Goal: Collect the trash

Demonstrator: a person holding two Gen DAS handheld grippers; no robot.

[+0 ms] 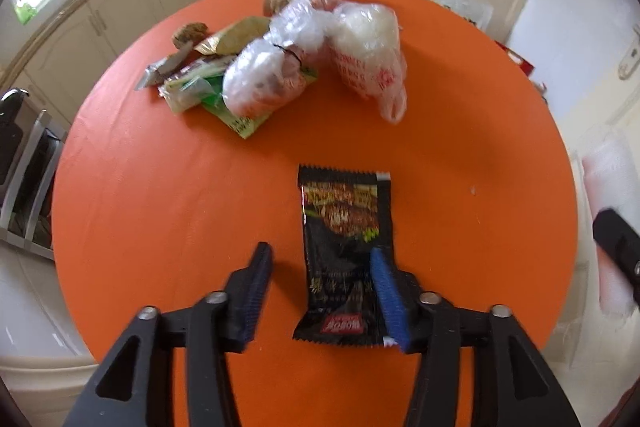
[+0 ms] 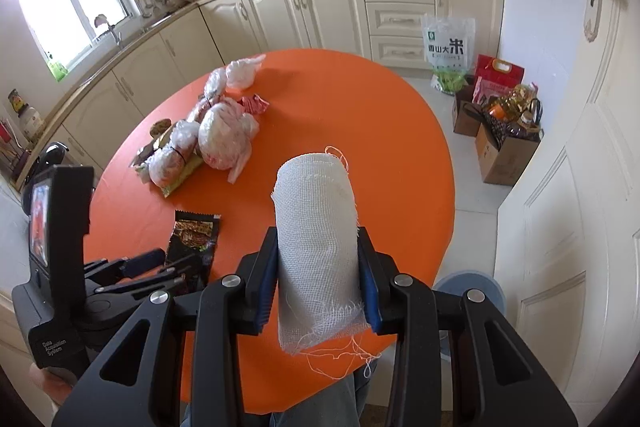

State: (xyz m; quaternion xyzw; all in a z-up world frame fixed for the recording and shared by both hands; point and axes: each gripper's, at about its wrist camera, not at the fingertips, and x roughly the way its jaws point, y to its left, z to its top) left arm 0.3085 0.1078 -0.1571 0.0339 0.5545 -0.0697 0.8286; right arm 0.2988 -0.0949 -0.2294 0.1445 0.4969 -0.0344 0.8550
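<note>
A flat black snack wrapper [image 1: 345, 255] with a food picture, red label and zigzag-cut ends lies on the orange table [image 1: 160, 187]. The left gripper [image 1: 320, 291] stands spread over its near end. The right gripper [image 2: 318, 285] pinches a white gauze roll [image 2: 318, 247] above the table's near edge.
</note>
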